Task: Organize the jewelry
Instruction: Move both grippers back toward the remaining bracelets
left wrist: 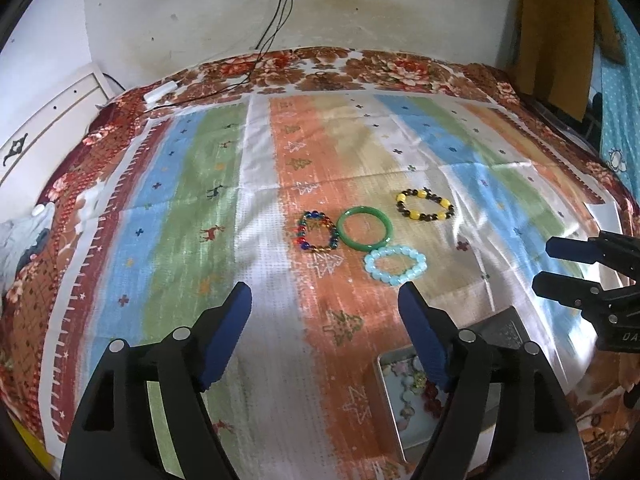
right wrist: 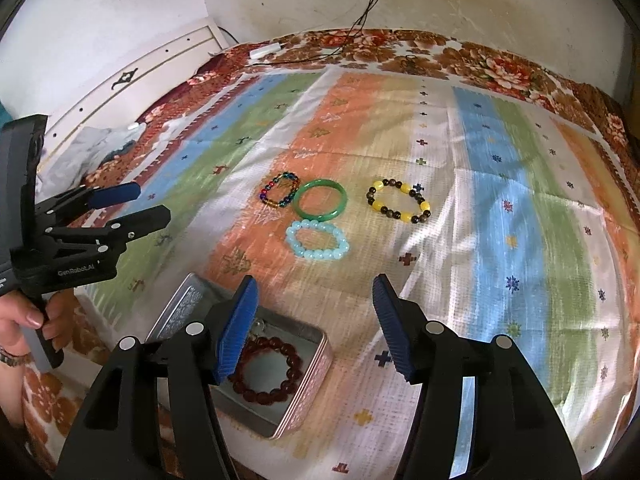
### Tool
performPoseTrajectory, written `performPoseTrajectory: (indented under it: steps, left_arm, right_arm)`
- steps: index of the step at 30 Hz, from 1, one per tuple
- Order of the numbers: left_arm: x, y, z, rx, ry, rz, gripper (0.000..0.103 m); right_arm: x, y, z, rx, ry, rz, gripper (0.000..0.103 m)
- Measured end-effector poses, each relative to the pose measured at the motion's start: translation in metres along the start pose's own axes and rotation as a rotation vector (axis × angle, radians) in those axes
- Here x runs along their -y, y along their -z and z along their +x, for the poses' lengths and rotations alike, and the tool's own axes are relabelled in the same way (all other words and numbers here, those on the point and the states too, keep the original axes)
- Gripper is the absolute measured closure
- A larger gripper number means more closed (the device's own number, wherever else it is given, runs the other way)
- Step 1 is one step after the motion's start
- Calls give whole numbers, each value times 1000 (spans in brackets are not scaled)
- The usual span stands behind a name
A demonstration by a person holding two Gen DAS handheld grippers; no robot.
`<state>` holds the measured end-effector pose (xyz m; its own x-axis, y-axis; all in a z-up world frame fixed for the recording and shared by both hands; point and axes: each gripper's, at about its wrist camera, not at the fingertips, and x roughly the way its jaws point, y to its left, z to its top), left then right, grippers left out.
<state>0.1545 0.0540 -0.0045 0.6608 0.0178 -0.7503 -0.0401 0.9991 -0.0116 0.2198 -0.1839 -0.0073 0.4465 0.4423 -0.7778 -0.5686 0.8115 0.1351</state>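
Bracelets on the striped cloth: four.
- One multicoloured bead bracelet, at 9 o'clock of the group.
- One green bangle, centre, touching it.
- One pale blue bead bracelet, at 6 o'clock.
- One yellow-and-dark bead bracelet, at 3 o'clock, apart.

Tins: one open metal tin. Inside: one dark red bead bracelet.

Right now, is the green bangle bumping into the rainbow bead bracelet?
Touching. In the right wrist view the green bangle has its left rim pressed against the rainbow bead bracelet, with no cloth showing between them; the left wrist view shows the same.
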Motion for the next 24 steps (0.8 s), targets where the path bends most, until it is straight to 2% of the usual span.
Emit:
performPoseTrajectory:
  steps: [6,10,13,20,24]
  left_arm:
    - [-6,-11,15,-16,4,-43,22]
    - [-4,-17,27,-30,-30,-19,22]
    - [-1,-20,34,-37,-39,0,22]
    - [6,-26,48,-71,-1,7,22]
    - [6,-26,63,-126,69,-31,22]
  right_arm:
    - [5,-13,15,-11,10,-4,40]
    - [6,-18,21,-15,-1,-8,40]
    - [9,-22,26,-12,24,-5,40]
    - [29,-31,41,-24,66,37,40]
    - [42,-38,46,-22,78,74,40]
